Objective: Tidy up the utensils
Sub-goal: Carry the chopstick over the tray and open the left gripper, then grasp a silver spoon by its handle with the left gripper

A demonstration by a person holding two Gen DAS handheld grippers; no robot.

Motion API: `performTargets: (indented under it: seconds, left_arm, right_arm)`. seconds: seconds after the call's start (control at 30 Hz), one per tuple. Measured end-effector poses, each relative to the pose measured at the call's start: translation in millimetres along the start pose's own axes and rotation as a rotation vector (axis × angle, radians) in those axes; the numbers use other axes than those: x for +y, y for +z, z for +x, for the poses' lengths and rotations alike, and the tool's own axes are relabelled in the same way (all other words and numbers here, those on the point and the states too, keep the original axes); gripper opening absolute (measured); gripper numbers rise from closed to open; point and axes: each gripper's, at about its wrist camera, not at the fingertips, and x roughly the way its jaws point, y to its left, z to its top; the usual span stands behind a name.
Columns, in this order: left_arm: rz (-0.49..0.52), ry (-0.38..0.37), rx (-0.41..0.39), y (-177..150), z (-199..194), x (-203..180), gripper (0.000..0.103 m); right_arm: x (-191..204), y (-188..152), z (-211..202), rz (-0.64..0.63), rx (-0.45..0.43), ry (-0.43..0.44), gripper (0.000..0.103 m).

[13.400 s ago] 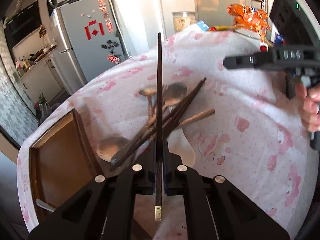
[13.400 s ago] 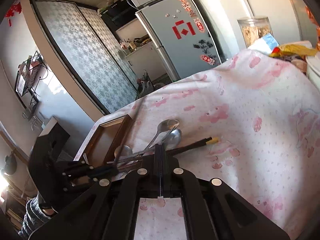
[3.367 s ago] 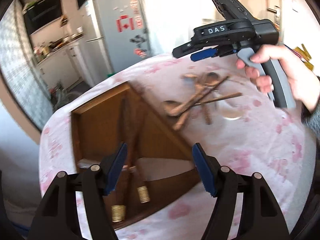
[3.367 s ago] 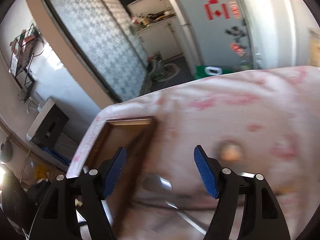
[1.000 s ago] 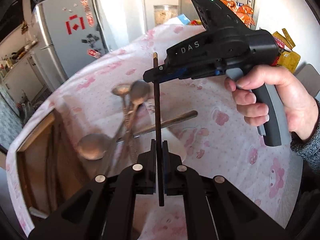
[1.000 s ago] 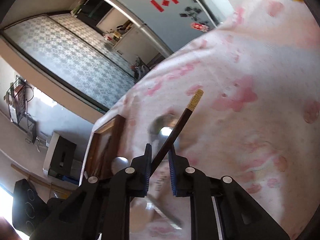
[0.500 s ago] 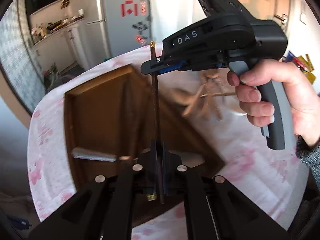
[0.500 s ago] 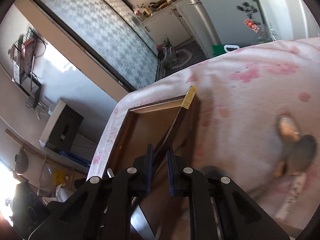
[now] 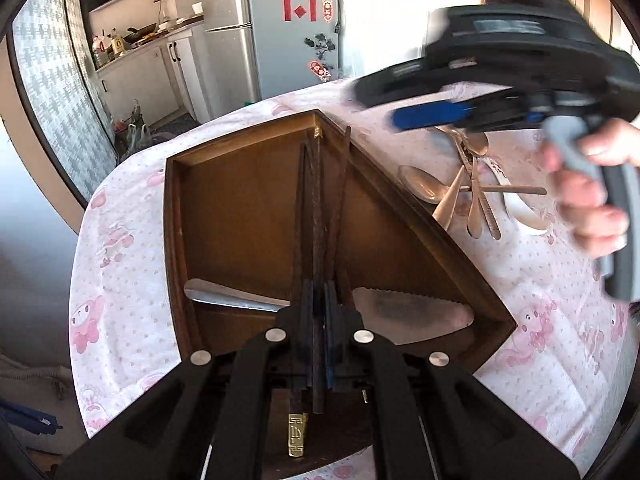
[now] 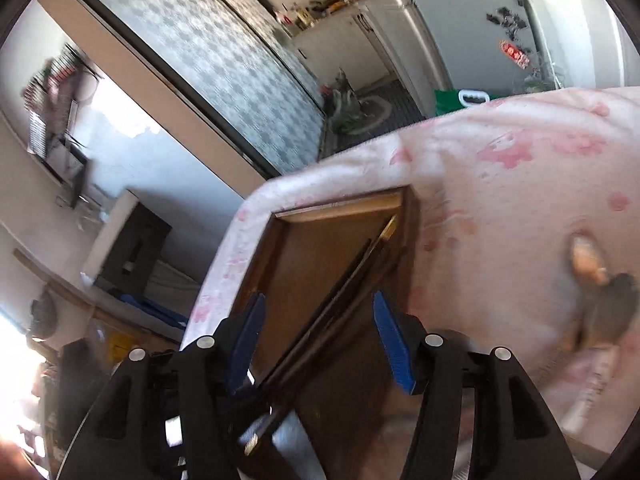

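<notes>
Left claw [image 9: 316,320] pressed together on one dark chopstick [image 9: 317,216], pinched near its butt end; the stick runs away from the camera over the wooden tray [image 9: 240,216], its far tip near the tray's far corner. Whether the stick rests on the tray floor or hangs just above it cannot be told.

Other dark chopsticks [image 9: 339,204] lie in the tray just beside the held one, roughly parallel. One with a gold-capped end [image 9: 296,434] shows under the claw at the near edge. A flat metal blade [image 9: 236,298] lies across the tray floor at near left; a serrated pale piece [image 9: 408,310] at near right.

Tray sits on a pink-patterned cloth [image 9: 120,240] covering the tabletop. To the right of the tray, on the cloth, a loose heap of spoons [image 9: 468,188], crossing one another.

Right claw [image 10: 318,336], held in a person's hand [image 9: 588,192], is above the tray's far right side, blurred in the left view. Its jaws are opening; blue pads [image 10: 394,348] stand apart, touching nothing. The chopsticks [image 10: 340,304] show in the gap, lying in the tray [image 10: 340,208] below.
</notes>
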Motion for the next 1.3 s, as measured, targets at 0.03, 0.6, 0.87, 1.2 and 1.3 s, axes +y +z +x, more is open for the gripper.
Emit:
performTargets:
  seconds: [0.03,0.6,0.87,1.2,1.3]
  left_arm:
    - [-0.001,0.009,-0.002,0,-1,-1,0.006]
    - [0.137,-0.161,-0.057,31,-4,-96,0.055]
    - [0.158,-0.153,-0.051,47,25,-122,0.067]
    - [0.171,-0.146,-0.035,48,39,-123,0.067]
    - [0.191,-0.127,-0.035,47,43,-128,0.067]
  right_arm:
    - [-8,1,-13,0.002,-0.017,-0.007,0.06]
    - [-149,-23,-76,0.107,-0.032,-0.181,0.043]
    - [-154,-20,-64,0.101,-0.028,-0.145,0.034]
    - [-144,-23,-71,0.059,-0.08,-0.146,0.005]
    - [-130,-23,-86,0.011,-0.112,-0.14,0.005]
